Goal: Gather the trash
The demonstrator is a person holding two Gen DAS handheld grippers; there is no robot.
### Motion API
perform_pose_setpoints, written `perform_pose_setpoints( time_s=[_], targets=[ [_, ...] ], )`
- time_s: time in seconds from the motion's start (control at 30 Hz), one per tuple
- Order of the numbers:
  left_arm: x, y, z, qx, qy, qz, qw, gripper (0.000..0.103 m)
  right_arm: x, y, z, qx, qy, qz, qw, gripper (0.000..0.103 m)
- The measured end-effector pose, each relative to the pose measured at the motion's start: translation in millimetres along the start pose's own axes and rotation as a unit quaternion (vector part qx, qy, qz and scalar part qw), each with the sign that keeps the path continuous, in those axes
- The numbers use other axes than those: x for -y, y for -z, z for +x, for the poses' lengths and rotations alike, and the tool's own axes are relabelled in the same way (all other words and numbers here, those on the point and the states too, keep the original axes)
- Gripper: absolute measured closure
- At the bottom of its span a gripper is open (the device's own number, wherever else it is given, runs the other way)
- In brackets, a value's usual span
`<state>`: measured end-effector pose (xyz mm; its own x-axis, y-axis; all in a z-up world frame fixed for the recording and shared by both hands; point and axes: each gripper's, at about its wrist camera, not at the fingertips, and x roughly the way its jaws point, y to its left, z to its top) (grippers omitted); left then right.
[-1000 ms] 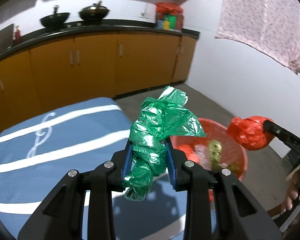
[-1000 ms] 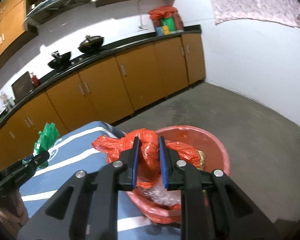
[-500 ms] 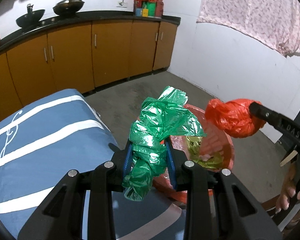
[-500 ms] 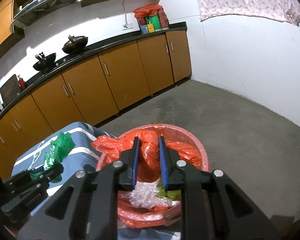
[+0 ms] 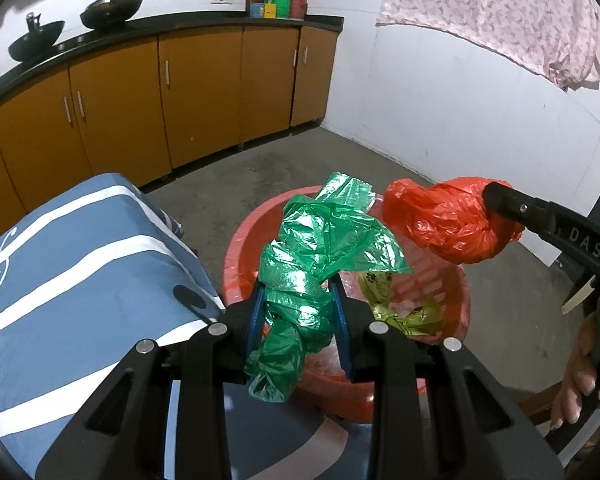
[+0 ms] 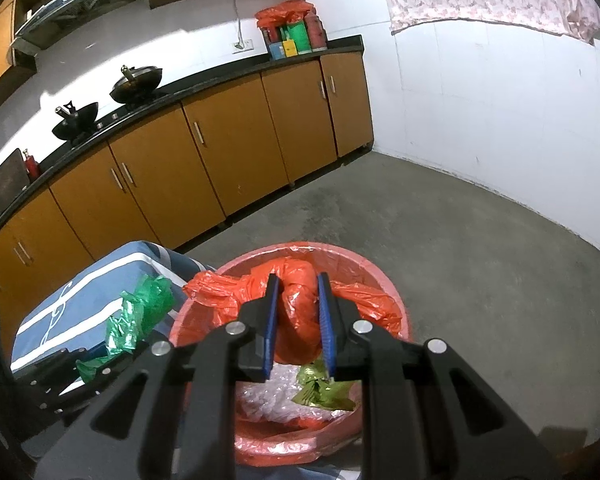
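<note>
So your left gripper [image 5: 300, 312] was clamped on the green bag [image 5: 320, 256], held over the near rim of the red basin [image 5: 240, 240]; your right gripper [image 6: 298, 320] pinched the orange bag [image 6: 300, 304] above the basin's middle, yellow-green wrapper [image 6: 324, 394] and clear plastic lying inside, blue striped cloth [image 5: 80, 260] left of the basin

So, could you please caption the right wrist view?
Right hand-held gripper holds a crumpled red bag over the red basin.
</note>
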<state>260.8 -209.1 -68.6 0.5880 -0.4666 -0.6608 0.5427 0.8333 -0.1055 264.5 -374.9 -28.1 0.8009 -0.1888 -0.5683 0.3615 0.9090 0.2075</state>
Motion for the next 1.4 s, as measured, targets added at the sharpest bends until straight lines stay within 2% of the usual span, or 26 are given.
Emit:
perform_pose_setpoints(
  time_s=[0.53, 0.67, 0.7, 0.73, 0.8, 0.9, 0.93, 1.0, 1.07, 1.1, 1.17, 1.23, 1.3, 1.4],
  targets=[
    [-6.3, 0.5, 33.8, -0.029, 0.026, -0.005, 0.9992, 0.07, 8.3, -1.0, 30.3, -0.011, -0.014, 0.021, 1.0, 0.081],
    [-5.0, 1.4, 38.6, -0.033, 0.033, -0.004, 0.9989, 0.06, 13.5, 1.9, 32.0, -0.011, -0.023, 0.034, 0.999, 0.077],
    [-5.2, 1.9, 39.5, -0.034, 0.033, -0.005, 0.9988, 0.053, 14.5, 1.9, 32.6, -0.011, -0.024, 0.035, 0.999, 0.076],
    [-6.1, 2.5, 40.0, -0.035, 0.033, -0.005, 0.9988, 0.051, 16.0, 2.7, 32.5, -0.011, -0.023, 0.037, 0.999, 0.074],
    [-8.8, 4.5, 39.9, -0.036, 0.031, -0.008, 0.9988, 0.049, 19.3, 3.9, 31.3, -0.01, -0.021, 0.041, 0.999, 0.068],
    [-15.7, 6.5, 37.4, -0.038, 0.027, -0.017, 0.9988, 0.048, 24.4, 3.4, 26.5, -0.006, -0.018, 0.047, 0.999, 0.066],
    [-17.6, 6.7, 35.8, -0.037, 0.027, -0.02, 0.9988, 0.047, 25.1, 3.3, 22.8, -0.002, -0.013, 0.046, 0.999, 0.064],
    [-22.8, 7.9, 26.6, -0.031, 0.025, -0.025, 0.9989, 0.043, 25.3, 3.9, 13.0, 0.011, 0.0, 0.036, 0.999, 0.054],
    [-27.2, 8.9, 14.5, -0.02, 0.02, -0.026, 0.9993, 0.038, 23.8, 6.7, -0.1, 0.026, 0.007, 0.023, 0.999, 0.038],
    [-29.7, 9.3, 6.9, -0.012, 0.017, -0.025, 0.9995, 0.034, 22.1, 8.2, -7.6, 0.034, 0.01, 0.015, 0.999, 0.035],
    [-36.2, 12.2, -15.5, 0.01, 0.008, -0.025, 0.9996, 0.028, 18.3, 12.5, -25.7, 0.053, 0.019, -0.004, 0.998, 0.02],
    [-42.1, 14.7, -33.8, 0.027, 0.001, -0.028, 0.9992, 0.016, 12.7, 18.1, -45.5, 0.076, 0.028, -0.019, 0.997, 0.01],
    [-50.9, 21.2, -61.5, 0.053, -0.011, -0.034, 0.998, 0.009, 9.9, 22.4, -61.9, 0.094, 0.036, -0.023, 0.995, 0.004],
    [-62.4, 31.1, -95.6, 0.08, -0.03, -0.038, 0.9956, 0.006, 3.7, 32.8, -92.0, 0.137, 0.05, -0.025, 0.989, 0.004]
  ],
)
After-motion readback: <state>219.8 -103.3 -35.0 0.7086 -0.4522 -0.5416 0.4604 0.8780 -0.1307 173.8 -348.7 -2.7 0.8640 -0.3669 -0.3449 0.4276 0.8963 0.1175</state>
